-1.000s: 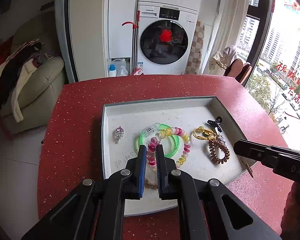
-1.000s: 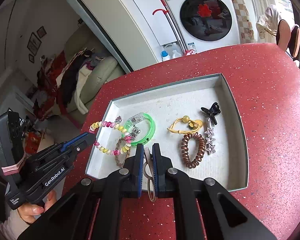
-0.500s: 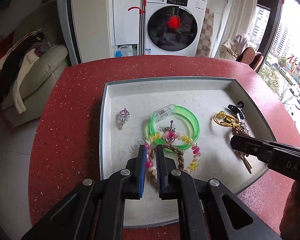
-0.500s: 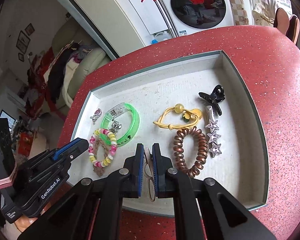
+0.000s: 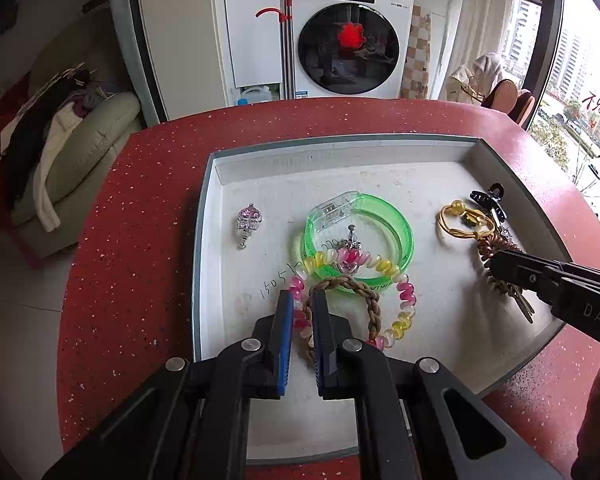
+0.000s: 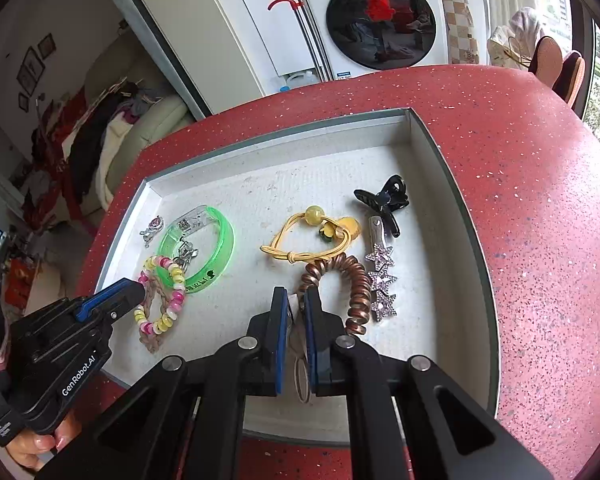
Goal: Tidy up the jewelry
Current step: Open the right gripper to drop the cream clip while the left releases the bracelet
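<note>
A grey tray (image 5: pixel 204 220) lies on the red speckled table. My left gripper (image 5: pixel 300 300) is shut on a pink-and-yellow bead bracelet (image 5: pixel 404 292) together with a braided brown bracelet (image 5: pixel 374 304). Both droop onto the tray floor and the rim of a green bangle (image 5: pixel 396 224). In the right wrist view the left gripper (image 6: pixel 140 290) is at the tray's near left. My right gripper (image 6: pixel 296 300) is shut on a thin brown hair clip (image 6: pixel 302 372), low over the tray and beside a brown coil hair tie (image 6: pixel 358 280).
The tray also holds a pink charm (image 5: pixel 249 218), a yellow hair tie (image 6: pixel 300 240), a black claw clip (image 6: pixel 384 200) and a star clip (image 6: pixel 382 280). A sofa with clothes stands to the left and a washing machine behind the table. A hand (image 6: pixel 32 444) holds the left gripper.
Both grippers have sunk toward the tray. The bead bracelet, which hung in the air, now droops onto the tray and the green bangle. The right gripper's clip has come down beside the coil tie.
</note>
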Action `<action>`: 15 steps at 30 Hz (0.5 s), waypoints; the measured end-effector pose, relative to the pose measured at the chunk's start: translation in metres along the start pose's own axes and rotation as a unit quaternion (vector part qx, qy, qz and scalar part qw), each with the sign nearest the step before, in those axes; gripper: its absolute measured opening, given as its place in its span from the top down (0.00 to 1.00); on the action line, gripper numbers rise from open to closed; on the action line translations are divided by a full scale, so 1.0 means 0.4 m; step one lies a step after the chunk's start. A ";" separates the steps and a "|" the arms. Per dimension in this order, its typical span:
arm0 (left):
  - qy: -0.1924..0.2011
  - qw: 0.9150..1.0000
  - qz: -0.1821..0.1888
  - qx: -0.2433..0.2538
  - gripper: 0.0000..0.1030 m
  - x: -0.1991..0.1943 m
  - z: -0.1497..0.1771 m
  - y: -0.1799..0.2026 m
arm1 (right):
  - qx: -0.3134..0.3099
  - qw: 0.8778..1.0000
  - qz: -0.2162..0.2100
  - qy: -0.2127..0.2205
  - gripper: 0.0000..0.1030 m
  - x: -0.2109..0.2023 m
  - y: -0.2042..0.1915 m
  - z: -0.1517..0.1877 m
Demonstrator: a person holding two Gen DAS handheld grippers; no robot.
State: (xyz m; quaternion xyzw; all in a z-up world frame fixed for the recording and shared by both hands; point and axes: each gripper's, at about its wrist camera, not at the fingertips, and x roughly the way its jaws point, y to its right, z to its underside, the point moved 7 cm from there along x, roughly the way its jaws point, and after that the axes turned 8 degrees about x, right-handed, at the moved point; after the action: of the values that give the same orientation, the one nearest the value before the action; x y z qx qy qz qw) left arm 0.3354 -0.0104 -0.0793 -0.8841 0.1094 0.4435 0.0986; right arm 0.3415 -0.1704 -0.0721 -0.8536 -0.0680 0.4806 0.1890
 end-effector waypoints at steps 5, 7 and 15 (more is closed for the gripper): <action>0.002 1.000 0.000 0.000 0.72 -0.003 -0.001 0.004 | 0.000 1.000 -0.002 -0.003 0.90 -0.004 -0.002 0.001; 0.004 1.000 0.001 0.000 0.72 -0.004 -0.002 0.006 | 0.004 1.000 -0.006 -0.007 0.90 -0.004 -0.003 0.003; 0.016 1.000 0.005 -0.008 0.72 -0.025 -0.003 0.003 | 0.012 0.999 -0.032 0.003 0.55 -0.039 -0.015 0.009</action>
State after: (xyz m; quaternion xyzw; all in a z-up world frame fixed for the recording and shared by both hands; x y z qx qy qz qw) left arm 0.3300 -0.0107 -0.0705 -0.8912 0.1120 0.4308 0.0875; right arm 0.3306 -0.1687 -0.0592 -0.8504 -0.0890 0.4722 0.2143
